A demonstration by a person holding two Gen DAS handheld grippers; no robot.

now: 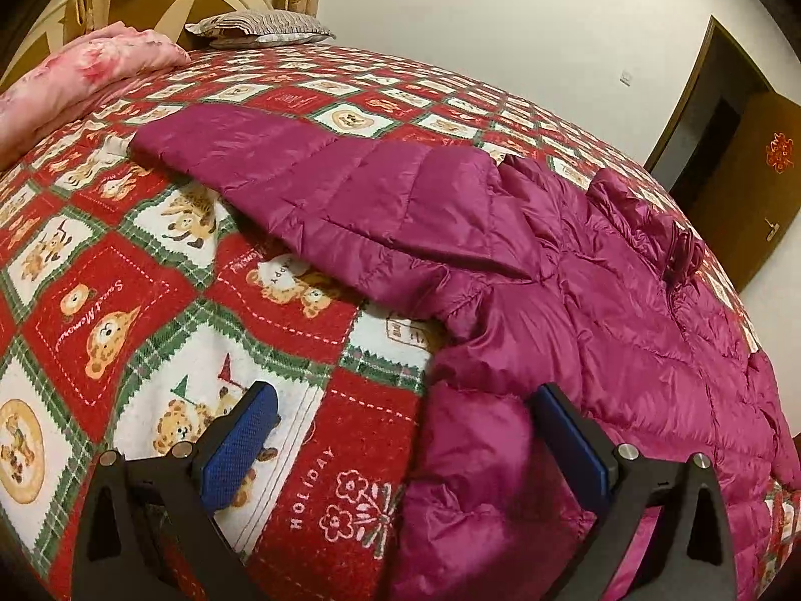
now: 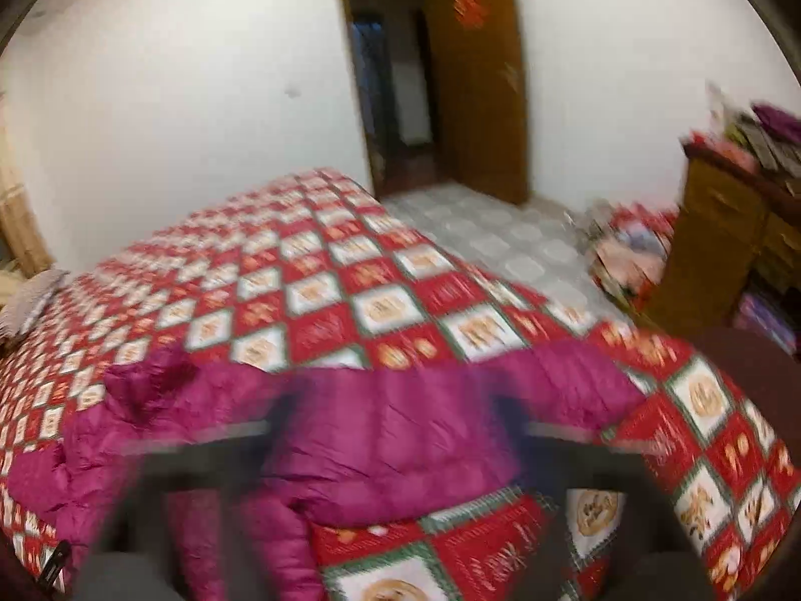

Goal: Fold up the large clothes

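A magenta puffer jacket [image 1: 525, 260] lies spread on the bed's red checked bear blanket [image 1: 150, 260], one sleeve [image 1: 260, 150] stretched toward the headboard. My left gripper [image 1: 405, 430] hovers open over the jacket's near edge. Its left pad [image 1: 240, 440] is above bare blanket, its right pad [image 1: 570, 440] above the jacket, and nothing is pinched. In the blurred right wrist view the jacket [image 2: 390, 430] lies across the near part of the bed. My right gripper [image 2: 400, 430] is above it, its dark fingers smeared and far apart, with no cloth gripped.
A pink quilt [image 1: 85, 75] and a striped pillow [image 1: 260, 27] lie by the headboard. Past the bed's far corner are tiled floor [image 2: 500, 235] and an open wooden door [image 2: 475, 75]. A wooden cabinet [image 2: 726, 230] and a pile of goods [image 2: 631, 250] stand at the right.
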